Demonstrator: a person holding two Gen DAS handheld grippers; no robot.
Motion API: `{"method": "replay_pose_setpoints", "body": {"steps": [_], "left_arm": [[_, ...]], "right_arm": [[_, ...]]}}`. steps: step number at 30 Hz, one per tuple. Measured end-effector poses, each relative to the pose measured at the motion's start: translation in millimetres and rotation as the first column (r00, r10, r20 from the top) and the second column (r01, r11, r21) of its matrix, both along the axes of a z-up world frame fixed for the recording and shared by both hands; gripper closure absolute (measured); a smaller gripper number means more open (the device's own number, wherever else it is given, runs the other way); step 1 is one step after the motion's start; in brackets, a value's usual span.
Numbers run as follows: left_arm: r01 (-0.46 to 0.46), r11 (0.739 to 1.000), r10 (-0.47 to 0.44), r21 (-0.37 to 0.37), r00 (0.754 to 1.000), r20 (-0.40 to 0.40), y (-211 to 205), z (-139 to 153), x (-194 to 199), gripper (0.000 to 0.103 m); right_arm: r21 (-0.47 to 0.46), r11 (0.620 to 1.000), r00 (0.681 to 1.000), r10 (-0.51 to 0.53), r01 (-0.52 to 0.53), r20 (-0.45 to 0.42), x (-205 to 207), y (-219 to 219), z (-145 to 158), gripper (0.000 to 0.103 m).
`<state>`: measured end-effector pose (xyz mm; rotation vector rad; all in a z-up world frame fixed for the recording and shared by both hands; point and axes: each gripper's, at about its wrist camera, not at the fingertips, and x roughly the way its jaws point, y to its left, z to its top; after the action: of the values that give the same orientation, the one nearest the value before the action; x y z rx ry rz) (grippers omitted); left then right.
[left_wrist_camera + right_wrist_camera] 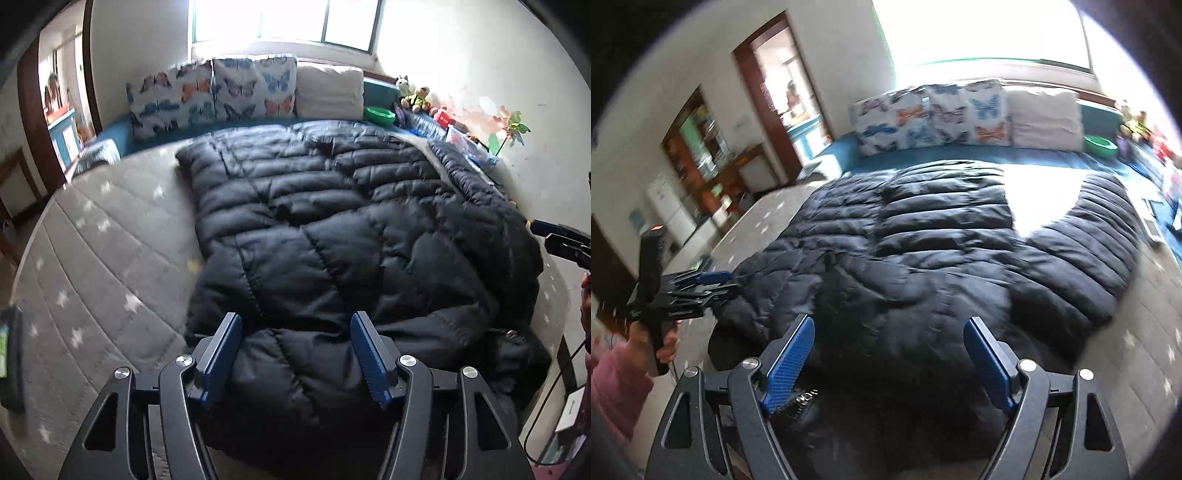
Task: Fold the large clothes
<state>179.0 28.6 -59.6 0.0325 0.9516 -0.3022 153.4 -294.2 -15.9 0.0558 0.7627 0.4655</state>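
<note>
In the left wrist view, a dark-framed doorway (pixel 40 122) stands at nine to ten o'clock, opening on a bright room beyond. The grey quilted mattress (pixel 103 236), dotted with pale stars, curves across the left half. At twelve o'clock a sunlit window (pixel 284 22) glares above butterfly-print pillows (pixel 214 92) and a plain cream cushion (pixel 328 92) lined up on a blue sheet. At one to two o'clock sit a green bowl (pixel 379 115), soft toys (pixel 413 96) and a cluttered strip along the white wall.

The black puffer coat (pixel 351 229) lies spread flat over the middle of the mattress, its near edge at six o'clock, one sleeve angled towards two o'clock.

The left gripper (pixel 295 350) hovers over that near edge, its blue pads apart with nothing pinched; the coat shows in the gap beneath. From the right wrist view it is seen at nine o'clock, at the coat's left edge, in a hand (pixel 665 339) with a pink sleeve (pixel 617 391).

The right gripper (pixel 890 358) hangs wide apart above the coat's near part, gripping nothing. Behind it, at ten o'clock, are wooden shelves (pixel 698 147).
</note>
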Motion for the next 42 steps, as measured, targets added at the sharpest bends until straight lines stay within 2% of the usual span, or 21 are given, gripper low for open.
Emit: {"method": "replay_pose_setpoints", "body": {"steps": [3,5,8,12,14,17,19,22,25,27,31,33,35,39,42], "left_arm": [[-0.002,1.000,0.003,0.029,1.000,-0.007,-4.3,-22.5,6.1,0.037],[0.006,0.998,-0.007,0.059,1.000,0.009,-8.2,-30.7,4.9,0.036],[0.014,0.995,-0.016,0.101,1.000,0.024,-15.1,-34.9,4.2,0.035],[-0.005,0.994,0.005,0.107,1.000,0.002,-16.1,-14.6,5.9,0.036],[0.007,0.997,-0.009,0.071,1.000,0.023,-19.5,5.4,2.6,0.037],[0.059,0.997,-0.062,0.045,0.996,0.071,-41.6,30.5,-0.1,0.037],[0.098,0.995,-0.100,0.027,0.992,0.076,-60.1,35.0,3.8,0.037],[0.174,0.984,-0.175,0.026,0.983,0.047,-94.1,23.4,9.3,0.037],[0.217,0.971,-0.220,0.101,0.975,0.019,-122.5,-0.2,8.0,0.036],[0.219,0.964,-0.221,0.150,0.975,-0.004,-132.2,-18.0,8.7,0.036],[0.207,0.970,-0.204,0.128,0.978,-0.038,-131.6,-23.3,12.9,0.035],[0.204,0.973,-0.200,0.106,0.979,-0.044,-130.5,-15.7,13.4,0.035],[0.206,0.975,-0.203,0.087,0.978,-0.035,-131.8,-4.2,12.2,0.035],[0.240,0.969,-0.240,0.057,0.971,0.002,-152.0,19.9,5.7,0.035],[0.299,0.954,-0.299,0.023,0.954,-0.002,-179.6,30.6,6.6,0.034]], "right_arm": [[-0.078,0.997,0.997,0.001,-0.008,-0.083,19.9,9.1,-29.0,0.012],[-0.145,0.989,0.989,-0.042,0.021,-0.140,33.8,8.0,-55.0,0.012],[-0.157,0.987,0.989,-0.055,0.033,-0.138,42.8,-0.8,-74.5,0.012],[-0.191,0.980,0.987,-0.080,0.052,-0.142,39.6,-2.9,-60.7,0.012],[-0.197,0.979,0.988,-0.081,0.053,-0.135,34.8,-2.6,-50.2,0.012],[-0.154,0.987,0.996,-0.047,0.035,-0.076,22.1,-3.7,-27.3,0.012],[-0.110,0.994,0.998,-0.019,0.011,-0.067,19.4,-0.5,-23.6,0.012],[-0.133,0.991,0.996,0.006,-0.018,-0.091,19.9,7.2,-38.4,0.012],[-0.197,0.980,0.993,-0.005,-0.019,-0.121,26.6,9.3,-60.4,0.012],[-0.170,0.985,0.991,0.008,-0.031,-0.132,26.6,1.6,-61.1,0.012],[-0.076,0.997,0.995,0.007,-0.014,-0.101,22.8,-30.8,-32.1,0.012],[-0.022,0.999,0.994,-0.033,0.031,-0.100,30.1,-62.5,-20.9,0.012],[-0.006,0.995,0.990,-0.096,0.096,-0.102,39.6,-93.5,-16.2,0.012],[-0.005,0.971,0.962,-0.239,0.241,-0.135,73.7,-165.6,-20.4,0.012],[0.009,0.942,0.927,-0.329,0.336,-0.178,103.9,-215.2,-33.0,0.012]]}}
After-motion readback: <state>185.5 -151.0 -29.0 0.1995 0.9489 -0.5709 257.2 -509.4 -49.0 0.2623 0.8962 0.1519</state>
